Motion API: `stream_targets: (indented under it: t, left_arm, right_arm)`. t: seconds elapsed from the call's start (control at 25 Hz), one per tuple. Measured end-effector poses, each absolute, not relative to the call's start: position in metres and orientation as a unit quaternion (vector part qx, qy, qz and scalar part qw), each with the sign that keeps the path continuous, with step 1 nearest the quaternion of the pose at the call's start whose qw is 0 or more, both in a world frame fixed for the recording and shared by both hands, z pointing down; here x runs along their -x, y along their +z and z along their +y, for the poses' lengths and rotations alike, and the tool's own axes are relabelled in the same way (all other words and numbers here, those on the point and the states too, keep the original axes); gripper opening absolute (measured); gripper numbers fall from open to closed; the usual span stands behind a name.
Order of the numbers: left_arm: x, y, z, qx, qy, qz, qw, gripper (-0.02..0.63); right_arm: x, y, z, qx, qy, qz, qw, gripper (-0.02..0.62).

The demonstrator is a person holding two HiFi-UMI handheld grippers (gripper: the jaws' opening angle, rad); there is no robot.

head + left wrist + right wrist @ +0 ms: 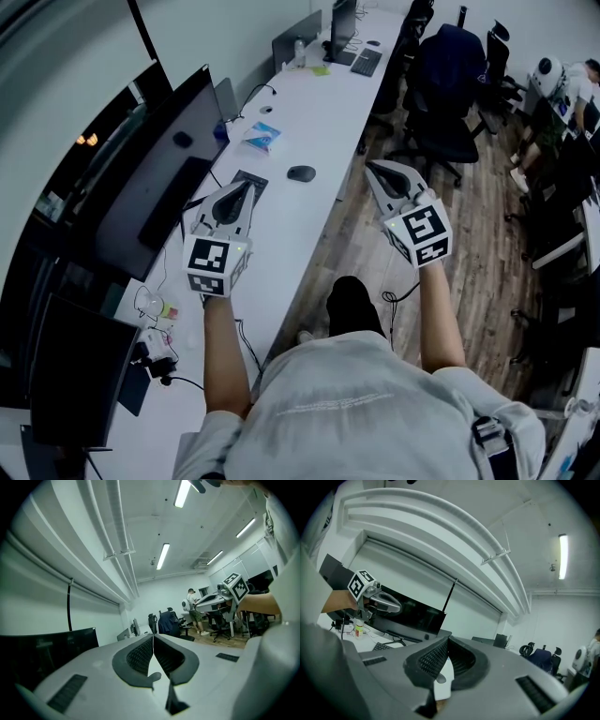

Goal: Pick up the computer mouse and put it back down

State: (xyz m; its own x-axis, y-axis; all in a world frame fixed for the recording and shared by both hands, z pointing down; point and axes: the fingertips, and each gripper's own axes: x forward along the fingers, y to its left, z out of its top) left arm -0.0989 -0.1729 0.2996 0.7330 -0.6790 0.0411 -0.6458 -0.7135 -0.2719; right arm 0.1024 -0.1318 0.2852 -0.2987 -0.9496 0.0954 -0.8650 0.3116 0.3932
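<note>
The computer mouse [301, 173], dark and oval, lies alone on the long white desk [319, 112]. My left gripper [249, 185] hovers over the desk just left of and nearer than the mouse, its jaws pressed together with nothing between them. My right gripper [374, 169] hangs to the right of the mouse, past the desk's edge and over the wood floor, also shut and empty. In the left gripper view the left gripper [153, 637] points level across the room. The right gripper [447, 641] shows closed jaws too. Neither gripper view shows the mouse.
A wide dark monitor [159, 178] stands along the desk's left side. A blue packet [262, 137] lies beyond the mouse, with a keyboard [366, 62] and a screen farther back. Office chairs [450, 84] crowd the aisle on the right. A small bottle [155, 305] and cables sit near me.
</note>
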Motion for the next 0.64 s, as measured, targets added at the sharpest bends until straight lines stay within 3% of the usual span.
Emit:
stream_targets:
  t: [0.64]
  left_arm:
    - [0.099, 0.303, -0.189, 0.919, -0.086, 0.366, 0.118, 0.014]
  right_arm:
    - [-0.102, 0.289, -0.153, -0.563, -0.126, -0.802, 0.157, 0.002]
